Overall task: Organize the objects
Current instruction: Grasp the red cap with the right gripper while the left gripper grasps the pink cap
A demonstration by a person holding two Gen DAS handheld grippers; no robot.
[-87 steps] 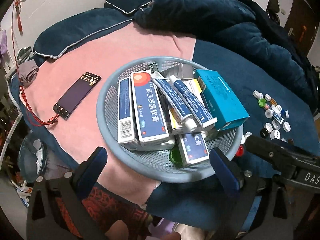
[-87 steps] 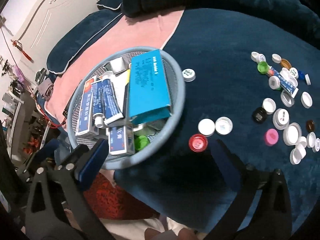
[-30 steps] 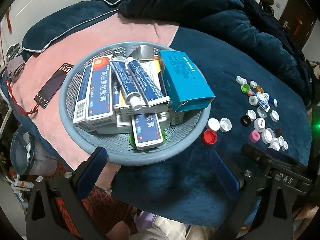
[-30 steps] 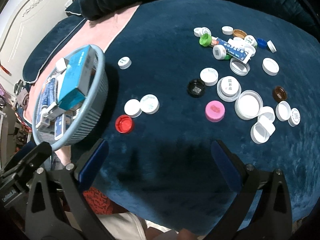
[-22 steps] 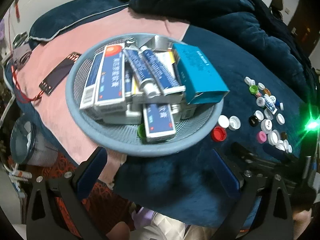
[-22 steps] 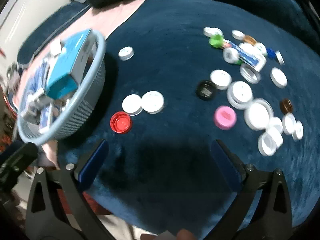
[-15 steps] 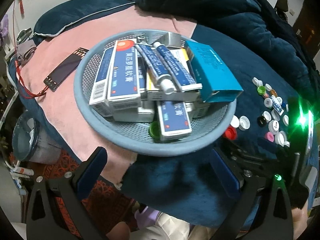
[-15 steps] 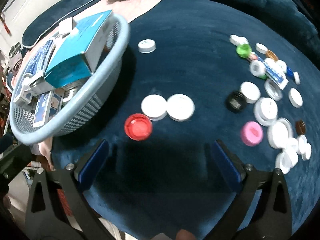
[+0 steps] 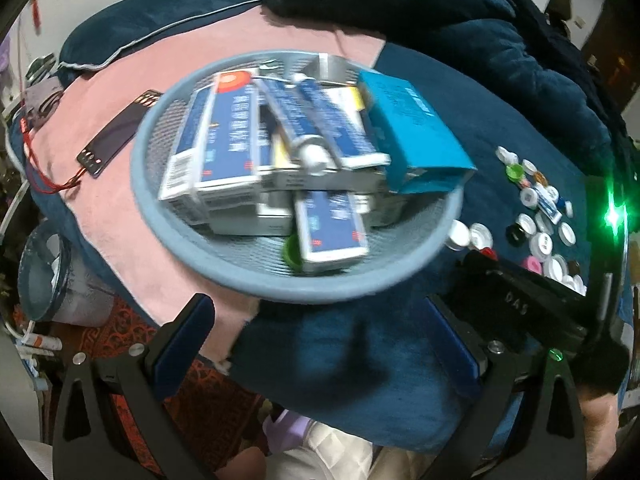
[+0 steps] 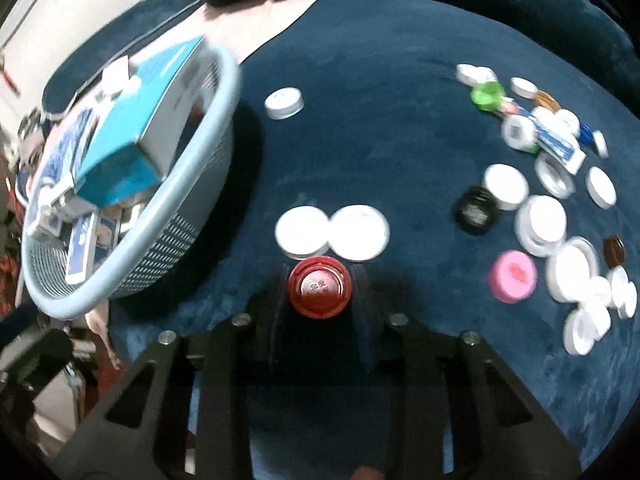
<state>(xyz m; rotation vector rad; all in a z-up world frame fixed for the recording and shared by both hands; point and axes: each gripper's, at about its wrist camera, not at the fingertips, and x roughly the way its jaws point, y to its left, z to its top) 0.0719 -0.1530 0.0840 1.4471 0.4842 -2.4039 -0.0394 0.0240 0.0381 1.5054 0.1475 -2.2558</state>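
Red cap (image 10: 319,287): one, pinched in right jaws; two white caps (image 10: 302,232) touching; left jaws spread.

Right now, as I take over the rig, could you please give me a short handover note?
Right gripper: shut on the red cap, which sits on the blue blanket.
Left gripper: open, empty, near the basket.
Done: the basket holds medicine boxes, tubes, a teal box and a green cap.
Left: the red cap, the two white caps beside it, a lone white cap by the basket, and the scattered caps including the pink cap and black cap.
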